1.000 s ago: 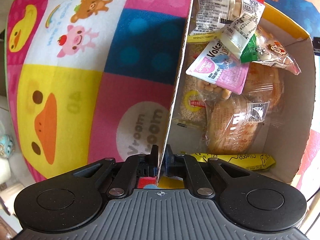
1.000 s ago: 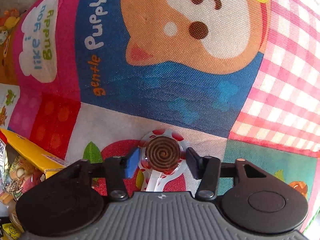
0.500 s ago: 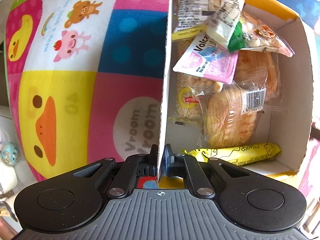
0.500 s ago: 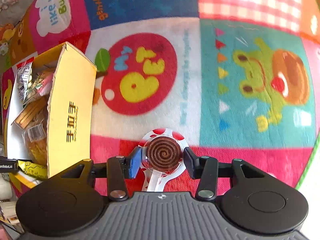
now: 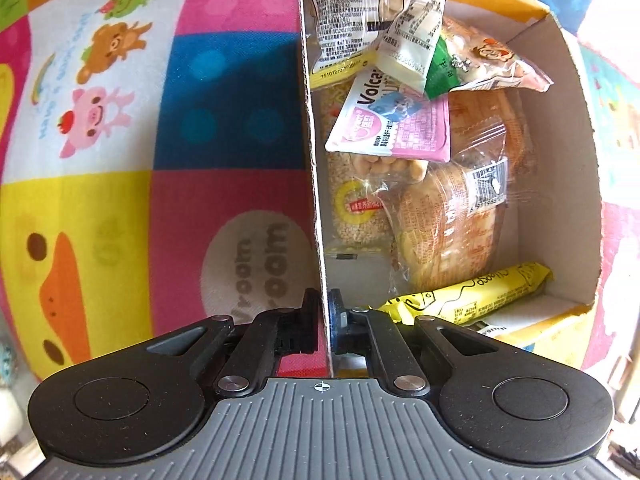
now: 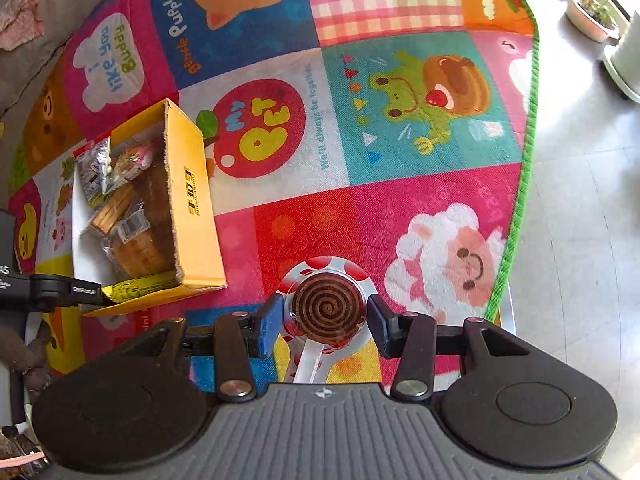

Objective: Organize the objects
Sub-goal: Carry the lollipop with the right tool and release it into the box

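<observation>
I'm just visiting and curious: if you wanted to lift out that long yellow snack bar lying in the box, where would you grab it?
Probably at the middle of the yellow bar, coming down from above through the box's open top. It lies flat and long on the floor, with walls close by each end, so pinching across its narrow width suits best.

A bright cartoon-patterned play mat (image 6: 400,200) covers the grey floor (image 6: 580,200). Far right on the floor stand a pot with plants (image 6: 592,16) and a white pot (image 6: 628,68).
</observation>
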Demonstrator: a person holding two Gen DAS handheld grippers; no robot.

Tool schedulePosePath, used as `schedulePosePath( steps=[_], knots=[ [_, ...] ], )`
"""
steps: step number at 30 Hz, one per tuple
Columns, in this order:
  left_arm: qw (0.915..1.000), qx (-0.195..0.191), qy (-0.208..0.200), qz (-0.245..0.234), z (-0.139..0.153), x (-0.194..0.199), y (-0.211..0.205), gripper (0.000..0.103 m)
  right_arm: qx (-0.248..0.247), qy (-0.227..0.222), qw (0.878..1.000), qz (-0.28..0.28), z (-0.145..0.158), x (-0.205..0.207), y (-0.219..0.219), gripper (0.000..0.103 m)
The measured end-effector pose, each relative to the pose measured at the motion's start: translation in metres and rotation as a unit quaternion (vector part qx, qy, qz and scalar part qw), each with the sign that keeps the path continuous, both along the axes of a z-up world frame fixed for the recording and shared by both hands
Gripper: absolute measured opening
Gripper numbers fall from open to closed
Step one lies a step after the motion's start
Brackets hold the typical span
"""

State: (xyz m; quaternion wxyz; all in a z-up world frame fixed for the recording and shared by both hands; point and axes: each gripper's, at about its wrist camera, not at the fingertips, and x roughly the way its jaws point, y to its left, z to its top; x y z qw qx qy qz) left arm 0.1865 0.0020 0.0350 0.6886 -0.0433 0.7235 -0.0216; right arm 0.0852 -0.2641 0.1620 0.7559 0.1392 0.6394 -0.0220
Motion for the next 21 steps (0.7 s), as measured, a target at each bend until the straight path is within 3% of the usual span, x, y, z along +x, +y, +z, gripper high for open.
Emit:
schedulePosePath(
  steps=[7,17,21],
  knots=[
    [0.9995,-0.030,-0.007,-0.009,-0.001,-0.003,0.014,0.010,0.020,-0.004,0.999,-0.046,0.056,-0.028,0.027,0.045],
    [0.9983,-0.055,-0.017,-0.006,-0.004,-0.004,0.027,0.012,0.018,-0.014,0.999,-0.040,0.078,-0.063,0.108,0.045],
    [0.9978,-0.060,-0.026,-0.005,-0.004,-0.007,0.035,0.013,0.006,-0.015,0.999,-0.042,0.088,-0.077,0.122,0.045]
  ],
)
